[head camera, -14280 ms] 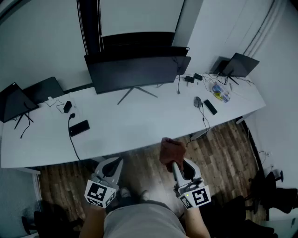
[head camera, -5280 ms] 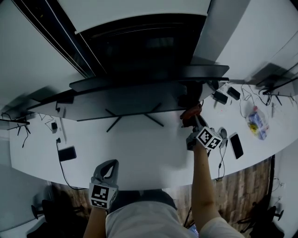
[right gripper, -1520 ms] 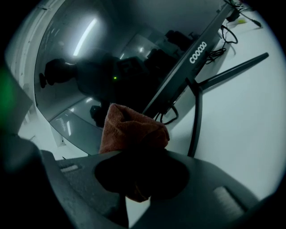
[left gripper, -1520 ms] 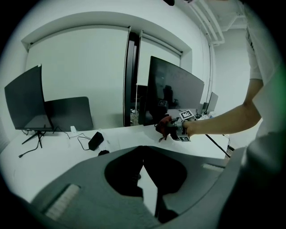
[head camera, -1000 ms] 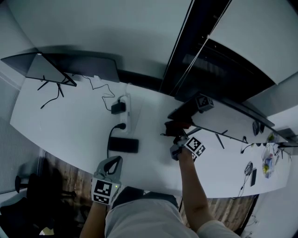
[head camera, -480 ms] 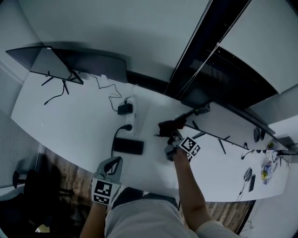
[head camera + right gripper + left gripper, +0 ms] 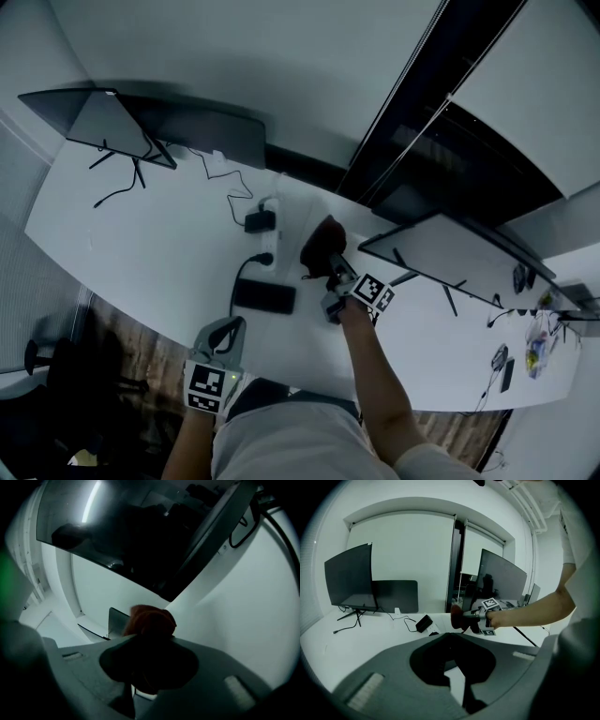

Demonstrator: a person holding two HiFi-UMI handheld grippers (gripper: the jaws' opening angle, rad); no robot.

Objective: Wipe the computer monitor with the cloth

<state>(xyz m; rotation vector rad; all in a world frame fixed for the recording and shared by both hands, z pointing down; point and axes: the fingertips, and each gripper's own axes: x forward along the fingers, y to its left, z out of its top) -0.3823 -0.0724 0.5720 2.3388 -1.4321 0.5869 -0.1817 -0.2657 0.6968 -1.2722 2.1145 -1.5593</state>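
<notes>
Computer monitor runs lengthwise rightward from my right hand-held gripper, which is clamped on the cloth just off the monitor's left end. My left hand-held gripper is closed, empty and farther from the monitor.

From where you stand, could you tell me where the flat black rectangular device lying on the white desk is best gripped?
Grip the flat black rectangular device across its short width, on the two long edges near the middle, coming straight down. It lies flat on the white desk, so only its edges offer purchase, and a black cable runs close by one short end.
</notes>
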